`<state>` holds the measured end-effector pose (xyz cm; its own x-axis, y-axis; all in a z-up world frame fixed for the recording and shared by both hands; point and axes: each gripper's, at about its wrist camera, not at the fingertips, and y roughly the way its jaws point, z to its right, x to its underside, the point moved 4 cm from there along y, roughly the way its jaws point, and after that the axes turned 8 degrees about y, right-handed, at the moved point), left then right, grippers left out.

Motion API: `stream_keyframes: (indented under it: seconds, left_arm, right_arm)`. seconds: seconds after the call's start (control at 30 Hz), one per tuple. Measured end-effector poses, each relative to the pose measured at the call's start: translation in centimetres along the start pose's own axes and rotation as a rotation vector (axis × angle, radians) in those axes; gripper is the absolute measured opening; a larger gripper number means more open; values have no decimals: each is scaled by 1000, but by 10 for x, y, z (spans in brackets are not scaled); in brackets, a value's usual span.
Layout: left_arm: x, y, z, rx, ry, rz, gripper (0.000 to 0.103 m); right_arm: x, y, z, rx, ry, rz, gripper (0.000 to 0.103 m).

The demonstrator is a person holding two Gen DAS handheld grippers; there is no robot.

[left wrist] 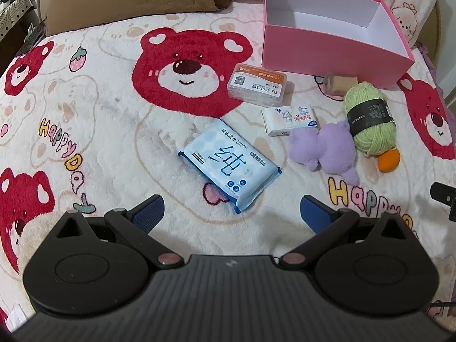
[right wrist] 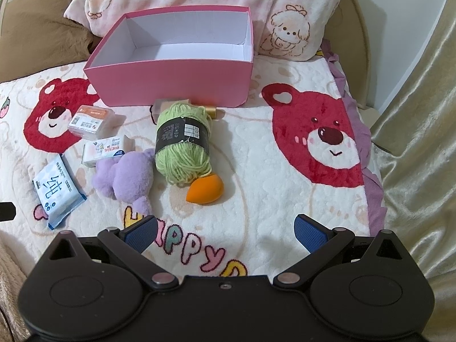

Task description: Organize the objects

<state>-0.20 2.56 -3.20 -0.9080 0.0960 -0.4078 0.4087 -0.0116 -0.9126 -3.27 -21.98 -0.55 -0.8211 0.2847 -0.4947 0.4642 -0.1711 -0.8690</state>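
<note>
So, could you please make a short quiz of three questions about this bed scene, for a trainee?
1. True or false: the pink cardboard box already holds an item.
2. Which thing touches the green yarn ball: (A) the orange teardrop sponge, (B) the blue wet-wipes pack, (C) the clear plastic case with orange label?
3. Fill in: the left gripper and right gripper are both ____.

Key: 1 false; 2 A; 3 open.
</note>
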Motion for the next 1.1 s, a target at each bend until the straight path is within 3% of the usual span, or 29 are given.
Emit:
stream_keyframes:
  seconds: [1.1]
  left_arm:
    - [0, 1, 1, 14, -17, -15, 103]
  right_arm:
    - [2, 2, -3, 5, -8, -6, 103]
